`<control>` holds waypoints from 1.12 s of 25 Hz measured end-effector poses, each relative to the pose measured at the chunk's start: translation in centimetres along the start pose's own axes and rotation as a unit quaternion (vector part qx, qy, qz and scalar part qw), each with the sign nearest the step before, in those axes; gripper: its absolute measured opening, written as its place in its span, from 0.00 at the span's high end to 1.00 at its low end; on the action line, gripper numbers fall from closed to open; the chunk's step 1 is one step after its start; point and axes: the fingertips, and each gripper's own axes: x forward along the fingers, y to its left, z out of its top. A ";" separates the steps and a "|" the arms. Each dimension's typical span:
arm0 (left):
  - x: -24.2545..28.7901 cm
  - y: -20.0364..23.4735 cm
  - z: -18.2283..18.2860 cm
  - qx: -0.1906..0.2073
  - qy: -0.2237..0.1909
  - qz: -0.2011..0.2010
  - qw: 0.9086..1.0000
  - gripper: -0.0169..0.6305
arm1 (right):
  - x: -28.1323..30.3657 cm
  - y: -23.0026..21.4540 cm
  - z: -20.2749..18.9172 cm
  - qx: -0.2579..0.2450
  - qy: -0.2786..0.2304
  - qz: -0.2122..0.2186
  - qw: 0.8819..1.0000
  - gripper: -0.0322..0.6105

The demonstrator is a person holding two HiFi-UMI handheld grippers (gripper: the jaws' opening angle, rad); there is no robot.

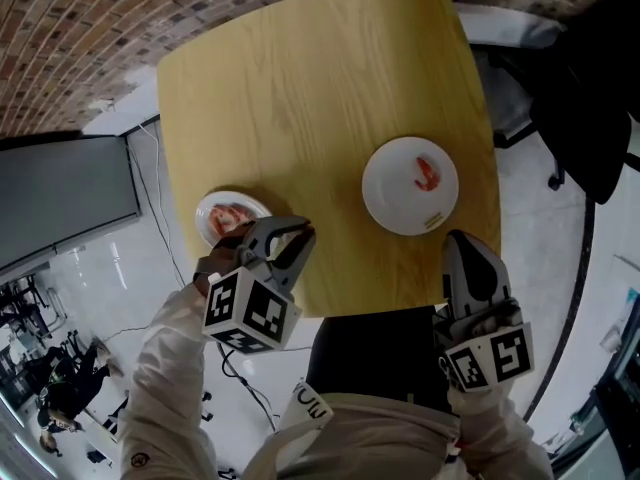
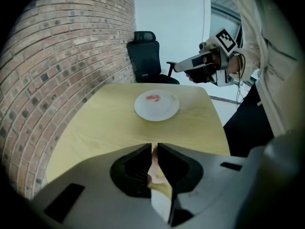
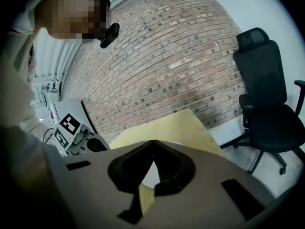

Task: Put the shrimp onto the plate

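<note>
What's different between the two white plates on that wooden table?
The right plate is clearly larger than the left plate. The right plate holds a single shrimp; the left plate carries a small heap of shrimp. The right plate lies well in on the table, the left plate near its edge. Both are round and white.
</note>
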 end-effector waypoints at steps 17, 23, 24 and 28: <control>5.2 0.4 9.6 0.088 -0.012 -0.014 0.996 0.90 | -4.3 -7.4 2.1 0.026 -0.026 -0.061 0.997 0.91; 7.9 1.0 11.9 0.122 -0.008 -0.021 0.992 0.90 | -4.9 -10.1 2.3 0.036 -0.028 -0.084 0.995 0.91; 8.4 1.1 12.2 0.127 -0.007 -0.024 0.992 0.90 | -4.9 -10.5 2.3 0.038 -0.028 -0.088 0.995 0.91; 10.1 1.3 12.7 0.140 -0.001 -0.036 0.990 0.90 | -5.1 -11.8 2.2 0.045 -0.028 -0.099 0.994 0.91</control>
